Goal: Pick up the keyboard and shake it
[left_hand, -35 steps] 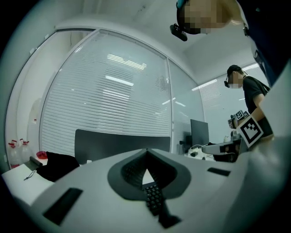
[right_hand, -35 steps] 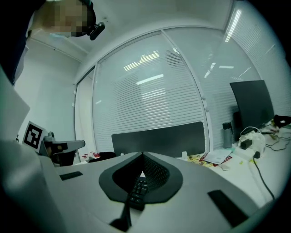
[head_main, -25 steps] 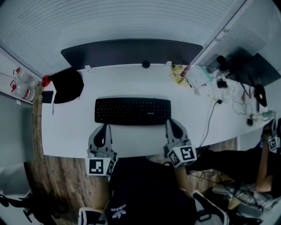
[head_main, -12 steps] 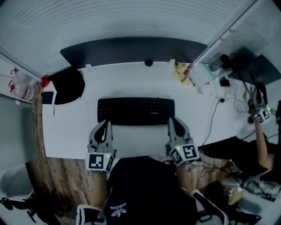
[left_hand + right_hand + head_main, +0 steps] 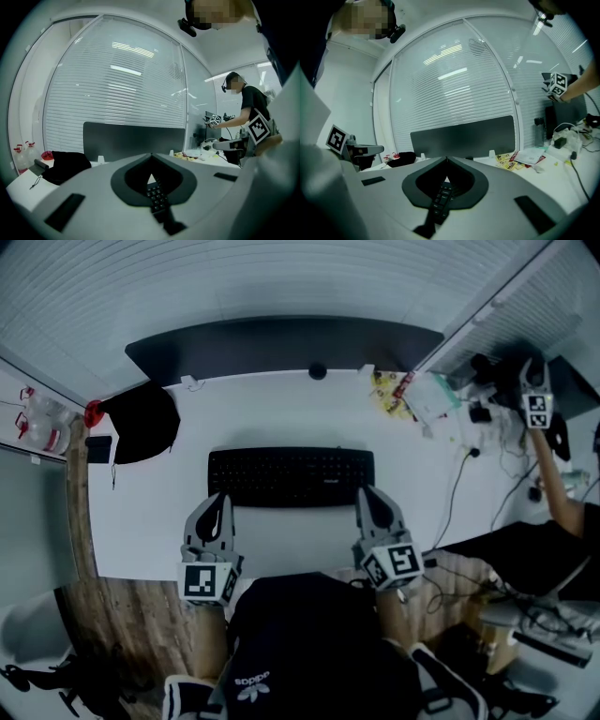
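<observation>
The black keyboard [image 5: 291, 476] lies flat in the middle of the white desk [image 5: 281, 413]. My left gripper [image 5: 220, 499] sits at its front left corner, shut and holding nothing. At the front right corner my right gripper [image 5: 366, 493] is also shut and holding nothing. Both sets of tips point at the keyboard's near edge; whether they touch it I cannot tell. In the left gripper view the left gripper [image 5: 151, 157] has its jaws together, with keyboard keys [image 5: 157, 199] showing below them. The right gripper [image 5: 446, 159] looks the same in the right gripper view, with keys [image 5: 440, 199] beneath.
A black cloth bundle [image 5: 142, 423] and a phone [image 5: 99, 446] lie at the desk's left. A dark partition [image 5: 281, 345] stands along the back. Papers and packets [image 5: 412, 397] and a cable [image 5: 450, 493] occupy the right. Another person's arm holds a gripper [image 5: 536, 409] at far right.
My two grippers stay at the keyboard's front edge, hardly moved. The person at the right has raised an arm with a gripper from low right up toward the back of the desk.
</observation>
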Available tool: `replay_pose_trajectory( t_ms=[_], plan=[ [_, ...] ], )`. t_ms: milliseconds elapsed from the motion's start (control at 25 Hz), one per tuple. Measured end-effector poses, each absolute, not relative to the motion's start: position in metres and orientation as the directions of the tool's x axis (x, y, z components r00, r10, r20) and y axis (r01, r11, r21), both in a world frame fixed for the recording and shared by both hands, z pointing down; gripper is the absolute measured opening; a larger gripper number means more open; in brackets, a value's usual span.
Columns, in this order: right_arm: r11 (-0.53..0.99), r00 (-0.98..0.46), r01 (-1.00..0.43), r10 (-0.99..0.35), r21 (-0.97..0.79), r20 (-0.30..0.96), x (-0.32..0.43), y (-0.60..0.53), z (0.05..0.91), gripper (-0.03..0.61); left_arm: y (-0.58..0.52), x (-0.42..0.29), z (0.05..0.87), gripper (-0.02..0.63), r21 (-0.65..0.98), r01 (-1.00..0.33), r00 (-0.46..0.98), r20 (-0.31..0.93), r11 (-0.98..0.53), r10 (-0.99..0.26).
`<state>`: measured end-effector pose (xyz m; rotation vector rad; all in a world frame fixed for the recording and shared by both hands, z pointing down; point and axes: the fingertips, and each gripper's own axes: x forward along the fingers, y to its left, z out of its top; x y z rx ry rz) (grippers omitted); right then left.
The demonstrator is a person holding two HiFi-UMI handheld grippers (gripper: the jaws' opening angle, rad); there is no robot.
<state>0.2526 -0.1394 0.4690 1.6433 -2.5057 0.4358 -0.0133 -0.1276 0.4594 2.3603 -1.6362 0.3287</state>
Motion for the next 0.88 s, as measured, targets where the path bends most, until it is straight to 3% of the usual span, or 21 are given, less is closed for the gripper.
replay_pose_trajectory(
  t_ms=[240,360,400,440,880],
  plan=[
    [0.375,-0.419,-0.906,-0.863,-0.198,0.282,0.256,-0.15,0.483,0.005,-0.139,-0.026,0.472,-0.004,0.103,-0.938,0.346,0.308,-0.33,-0.886],
    [0.356,-0.408,-0.91,-0.858,-0.21,0.312,0.269,-0.162,0.498,0.015,-0.14,-0.034,0.489,0.08,0.126,-0.943,0.334,0.35,-0.309,-0.875],
    [0.355,-0.408,-0.911,-0.855,-0.21,0.321,0.273,-0.168,0.502,0.054,-0.139,-0.036,0.496,0.099,0.14,-0.944,0.331,0.368,-0.3,-0.869],
    [0.354,-0.408,-0.911,-0.85,-0.212,0.332,0.278,-0.174,0.506,0.088,-0.138,-0.038,0.506,0.106,0.153,-0.945,0.328,0.389,-0.291,-0.861],
    [0.34,-0.393,-0.919,-0.738,-0.2,0.548,0.314,-0.215,0.587,0.148,-0.137,-0.075,0.613,0.184,0.34,-0.936,0.282,0.586,-0.085,-0.76]
  ],
)
